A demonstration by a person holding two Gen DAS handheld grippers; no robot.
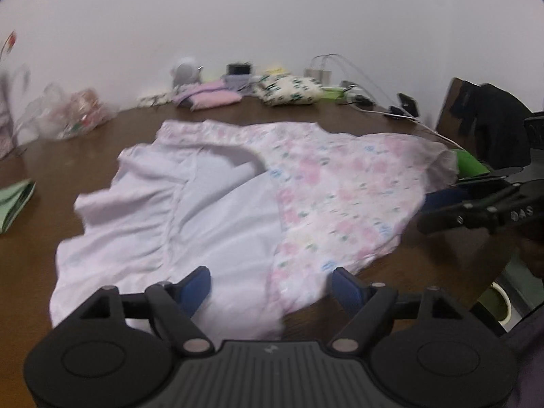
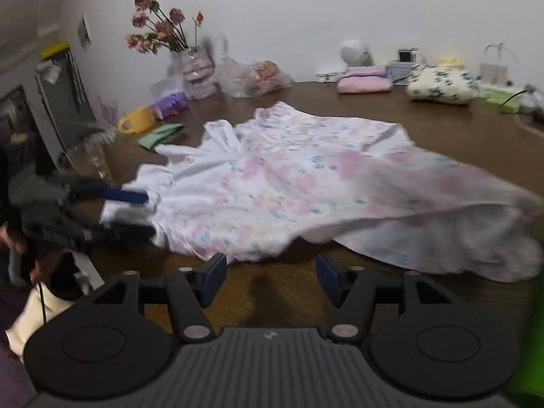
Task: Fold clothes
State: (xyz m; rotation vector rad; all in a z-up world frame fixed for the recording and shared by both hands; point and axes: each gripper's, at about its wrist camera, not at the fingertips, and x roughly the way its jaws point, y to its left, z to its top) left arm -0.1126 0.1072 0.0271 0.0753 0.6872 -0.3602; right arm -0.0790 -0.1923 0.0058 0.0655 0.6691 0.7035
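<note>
We see the floral garment (image 1: 258, 204) spread loosely on the brown table (image 1: 85, 156), one part turned over, both views blurred. Our left claw (image 1: 270, 285) and right claw (image 2: 270, 273) are spread, empty. Grabbing one layer could drag it crooked.

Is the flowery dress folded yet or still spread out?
Mostly spread: the dress lies wide across the table, with one side flipped over, showing its plain lining.
</note>
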